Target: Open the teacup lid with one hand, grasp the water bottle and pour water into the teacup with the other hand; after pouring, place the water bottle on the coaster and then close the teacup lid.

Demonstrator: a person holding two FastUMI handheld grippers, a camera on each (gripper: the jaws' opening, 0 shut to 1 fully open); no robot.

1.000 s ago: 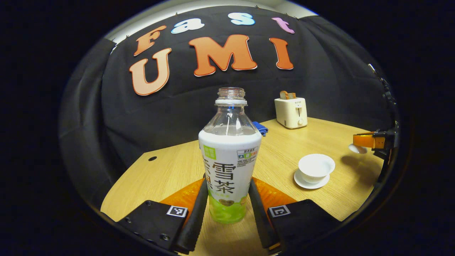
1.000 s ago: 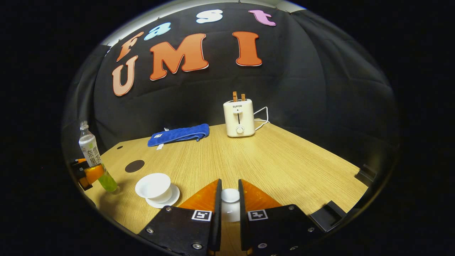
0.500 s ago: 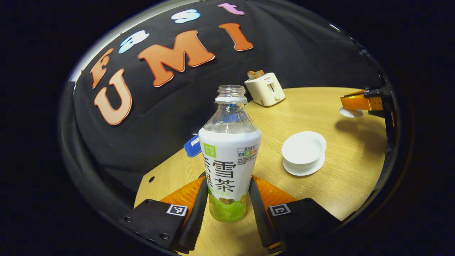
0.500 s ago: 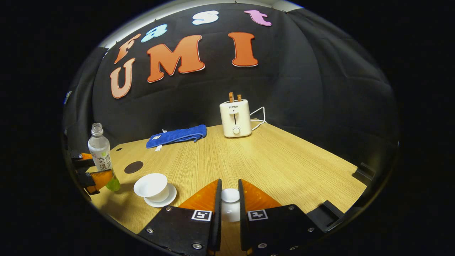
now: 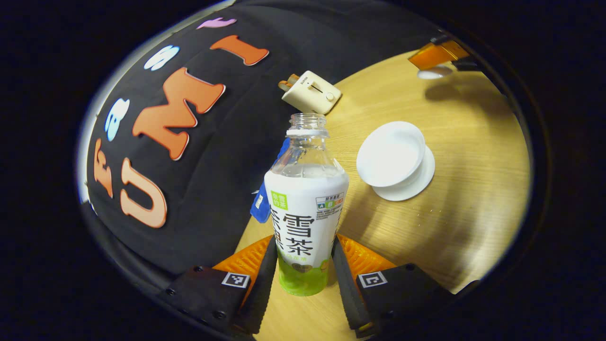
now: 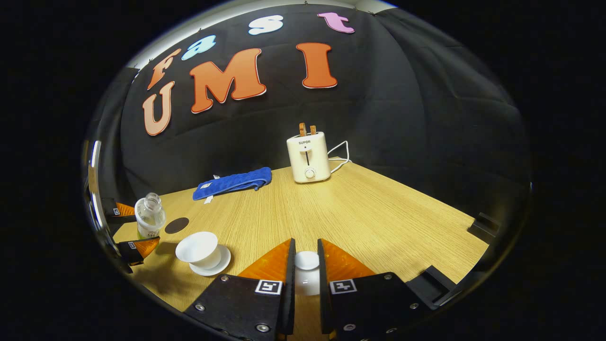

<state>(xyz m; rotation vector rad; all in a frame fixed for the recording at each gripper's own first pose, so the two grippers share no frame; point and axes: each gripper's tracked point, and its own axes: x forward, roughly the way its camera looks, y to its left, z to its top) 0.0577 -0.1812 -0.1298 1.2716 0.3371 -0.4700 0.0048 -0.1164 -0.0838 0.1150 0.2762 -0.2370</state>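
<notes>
Wooden table (image 6: 360, 208) carries the open teacup (image 5: 391, 152); left gripper (image 5: 303, 272) clamps the tilted bottle (image 5: 305, 208), right gripper (image 6: 306, 265) pinches the lid (image 6: 307, 260) aside. Best tip slowly, mouth over the cup.

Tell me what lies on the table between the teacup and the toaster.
Nothing: in the right gripper view, bare table runs from the teacup to the toaster; the blue towel lies off to the side.

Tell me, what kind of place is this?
Probably a staged kitchen-style test booth: a wooden table against a black cloth wall, set with a toaster, a blue towel and a teacup.
</notes>
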